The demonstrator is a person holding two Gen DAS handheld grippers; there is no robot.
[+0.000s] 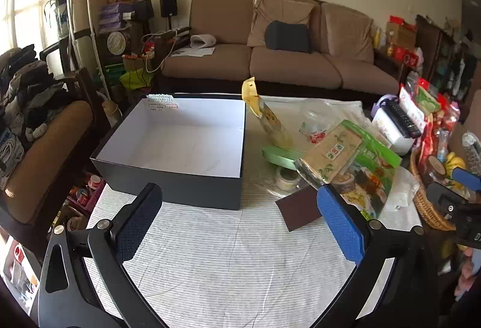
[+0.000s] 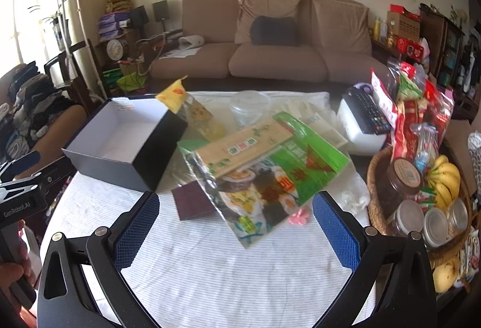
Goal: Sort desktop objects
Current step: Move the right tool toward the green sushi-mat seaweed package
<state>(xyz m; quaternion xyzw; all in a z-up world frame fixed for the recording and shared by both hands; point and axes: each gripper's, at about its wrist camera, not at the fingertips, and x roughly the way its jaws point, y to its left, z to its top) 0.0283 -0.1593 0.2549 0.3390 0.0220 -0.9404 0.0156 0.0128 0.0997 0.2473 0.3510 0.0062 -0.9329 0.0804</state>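
Green and glossy, the sushi-kit packet [image 2: 264, 165] lies slantwise on the striped surface [image 2: 210, 268] just ahead of the right claw [image 2: 236, 232], nearer it than the left claw [image 1: 237, 226], both wide and empty.

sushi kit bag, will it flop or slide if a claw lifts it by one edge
The sushi kit bag probably stays partly stiff, since a bamboo mat shows through it. Its glossy film looks slippery, so it may slide in the pads. It already rests tilted on other items, so a push would likely shift it.
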